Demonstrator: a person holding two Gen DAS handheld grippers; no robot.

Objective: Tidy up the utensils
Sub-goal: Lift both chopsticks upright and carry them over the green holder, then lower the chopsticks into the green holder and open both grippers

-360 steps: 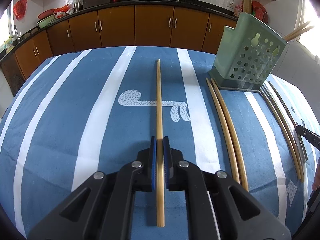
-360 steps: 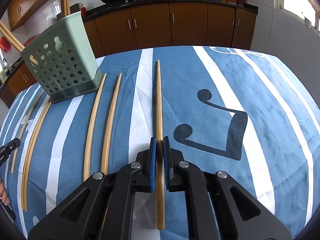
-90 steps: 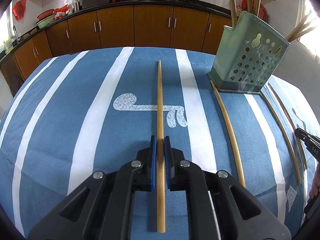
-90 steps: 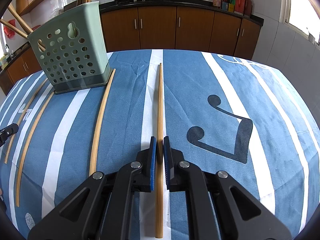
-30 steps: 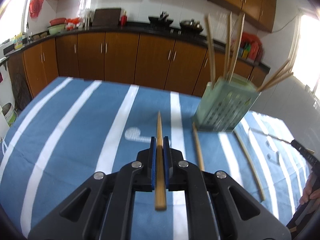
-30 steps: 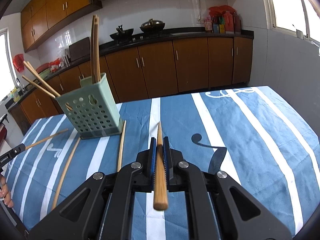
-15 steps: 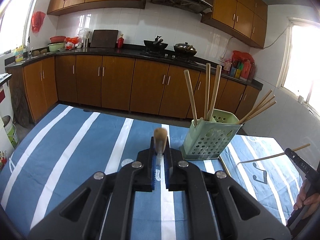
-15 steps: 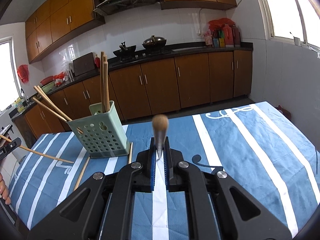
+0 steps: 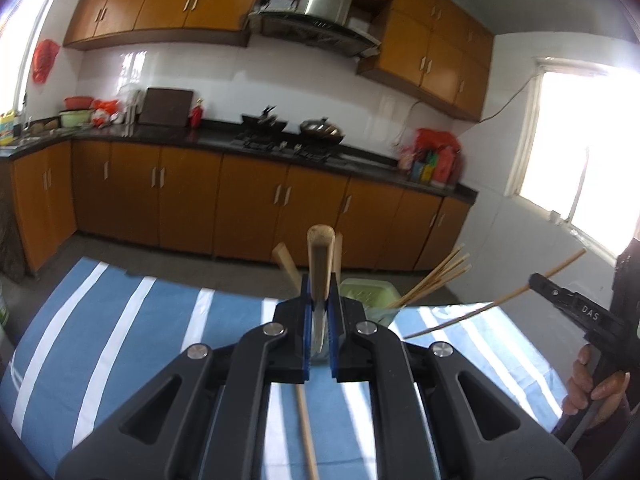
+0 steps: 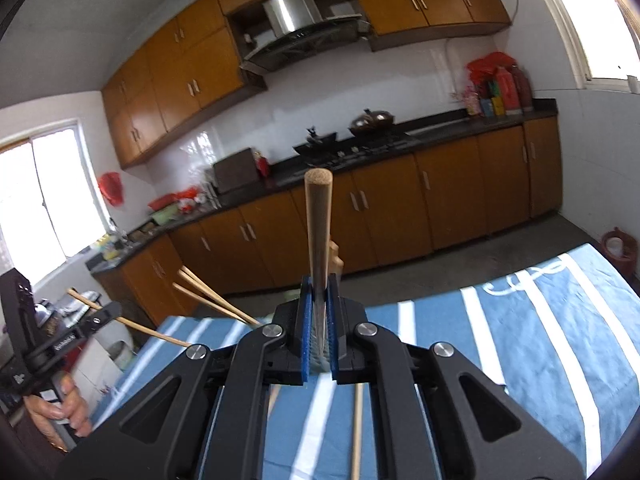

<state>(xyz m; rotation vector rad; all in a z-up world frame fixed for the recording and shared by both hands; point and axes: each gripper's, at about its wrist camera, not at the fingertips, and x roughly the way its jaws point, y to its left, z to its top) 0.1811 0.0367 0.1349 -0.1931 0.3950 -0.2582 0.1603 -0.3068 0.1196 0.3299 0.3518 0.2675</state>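
**Two chopsticks raised, holder ahead and below**

Each gripper is clamped on one chopstick, lifted clear of the cloth. The left gripper pinches its chopstick between blue pads, and the stick points forward and up along the fingers, its butt end toward the camera. The right gripper holds its chopstick the same way.

The green holder stands on the striped cloth, just ahead of the left gripper and a little to its right, mostly hidden behind the fingers. Several chopsticks already lean out of the holder. In the right wrist view the holder itself is hidden behind the gripper; only sticks fanning out to its left show. One more chopstick lies on the cloth, near side of the holder, running toward it.

The move ahead turns on axis: both held sticks run nearly level to slightly upward, while the holder's mouth opens upward. Each probably has to be tipped near upright above the holder before release. The left gripper looks nearer to the holder, so it likely goes first.
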